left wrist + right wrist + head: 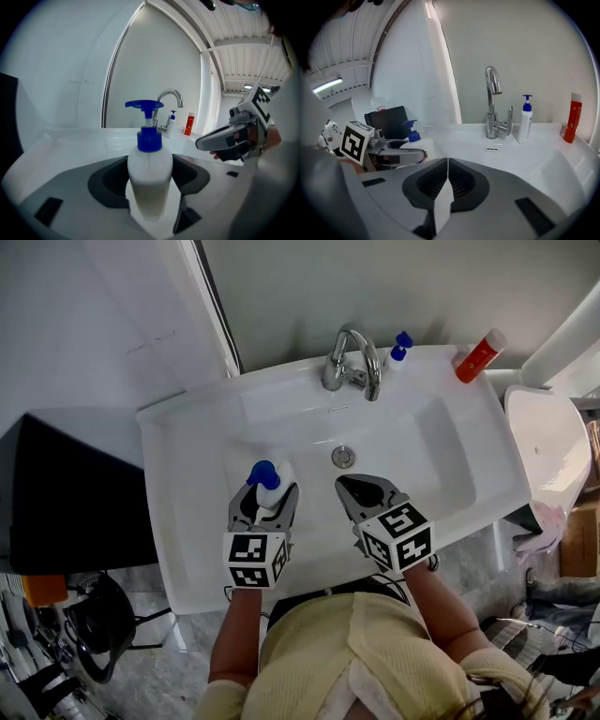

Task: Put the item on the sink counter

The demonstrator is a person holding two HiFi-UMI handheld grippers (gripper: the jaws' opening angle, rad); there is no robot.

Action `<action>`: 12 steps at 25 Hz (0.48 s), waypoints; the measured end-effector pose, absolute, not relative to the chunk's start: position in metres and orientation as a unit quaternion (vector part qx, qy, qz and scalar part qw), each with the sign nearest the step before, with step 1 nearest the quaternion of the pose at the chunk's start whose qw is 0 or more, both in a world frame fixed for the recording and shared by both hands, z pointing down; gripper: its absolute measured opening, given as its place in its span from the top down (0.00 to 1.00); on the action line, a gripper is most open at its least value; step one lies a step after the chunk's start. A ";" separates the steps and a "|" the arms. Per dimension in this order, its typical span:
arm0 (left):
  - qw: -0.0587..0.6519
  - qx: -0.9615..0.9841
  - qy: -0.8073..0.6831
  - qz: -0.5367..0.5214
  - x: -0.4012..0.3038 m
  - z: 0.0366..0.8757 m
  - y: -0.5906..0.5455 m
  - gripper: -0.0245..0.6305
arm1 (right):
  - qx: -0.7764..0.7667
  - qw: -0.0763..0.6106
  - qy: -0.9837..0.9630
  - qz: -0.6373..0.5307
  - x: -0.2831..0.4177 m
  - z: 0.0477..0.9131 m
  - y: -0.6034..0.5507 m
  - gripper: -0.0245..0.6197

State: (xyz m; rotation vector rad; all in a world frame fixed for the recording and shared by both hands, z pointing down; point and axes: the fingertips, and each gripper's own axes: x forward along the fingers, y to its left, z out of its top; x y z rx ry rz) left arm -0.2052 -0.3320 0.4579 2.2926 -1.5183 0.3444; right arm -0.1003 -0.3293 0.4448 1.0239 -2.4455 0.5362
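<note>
Left gripper (pixel 267 501) sitting low, left of centre in head view, jaws clamping white bottle (pixel 150 176) by its body. Bottle standing upright, blue pump (pixel 144 105) on top, over near left part of basin. Right gripper (pixel 354 487) just right of it, jaws pressing together, holding nothing. Both hovering over sink (pixel 187 521). Drain (pixel 343 457) lying just beyond grippers, frame centre. Faucet (pixel 354 362) rising at back, top centre. Small bottle (pixel 397 351) standing just right of faucet. Red bottle (pixel 480 355) standing farther right, upper right, on counter.
</note>
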 end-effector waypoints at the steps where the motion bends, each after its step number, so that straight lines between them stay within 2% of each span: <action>1: 0.185 0.812 -0.540 0.124 -0.204 0.461 -0.334 0.51 | 0.367 0.218 -0.883 0.195 -0.099 0.447 -0.332 0.92; 12: 0.167 0.800 -0.560 0.136 -0.207 0.491 -0.365 0.51 | 0.346 0.232 -0.884 0.212 -0.098 0.465 -0.352 0.92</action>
